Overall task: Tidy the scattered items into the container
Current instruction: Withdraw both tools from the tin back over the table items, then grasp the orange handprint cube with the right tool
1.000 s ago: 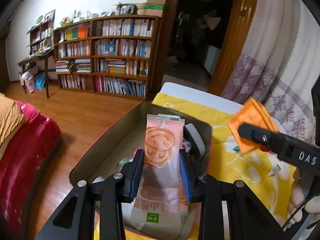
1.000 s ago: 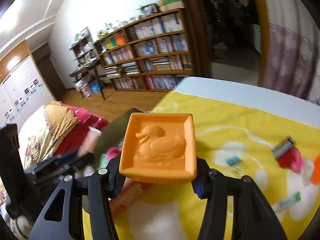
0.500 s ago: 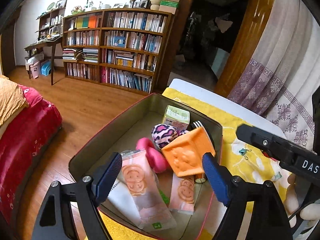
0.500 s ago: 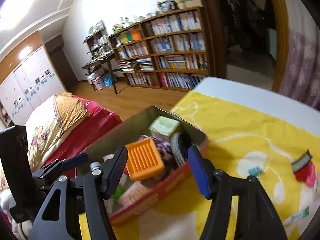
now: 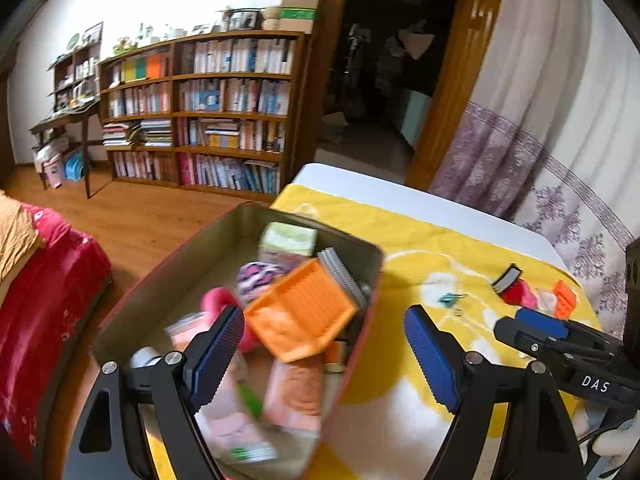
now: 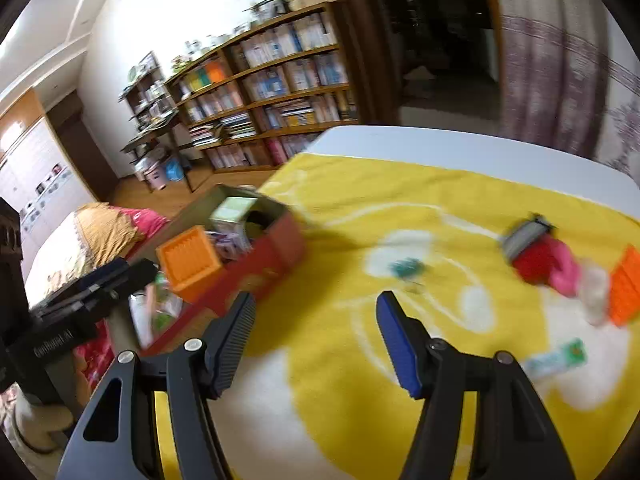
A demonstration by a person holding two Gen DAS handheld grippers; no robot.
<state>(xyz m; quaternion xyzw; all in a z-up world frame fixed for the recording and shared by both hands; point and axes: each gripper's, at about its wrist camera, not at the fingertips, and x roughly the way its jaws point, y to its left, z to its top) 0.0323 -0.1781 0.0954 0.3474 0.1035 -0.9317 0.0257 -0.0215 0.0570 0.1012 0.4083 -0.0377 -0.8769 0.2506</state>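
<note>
Both my tools empty, container half filled.

My left tool (image 5: 324, 354) stands wide over the container (image 5: 374, 268) at the desk's (image 6: 460, 148) left edge, its jaws just opened, nothing between them; the orange duck block (image 5: 300, 316) lies tilted on the snack packets (image 5: 296, 394) inside. My right tool (image 6: 316, 338) gapes over bare yellow cloth (image 6: 400, 188), also just opened. A red brush (image 6: 532, 248), an orange block (image 6: 626, 288) and a green packet (image 6: 556, 358) wait near the right edge.
</note>
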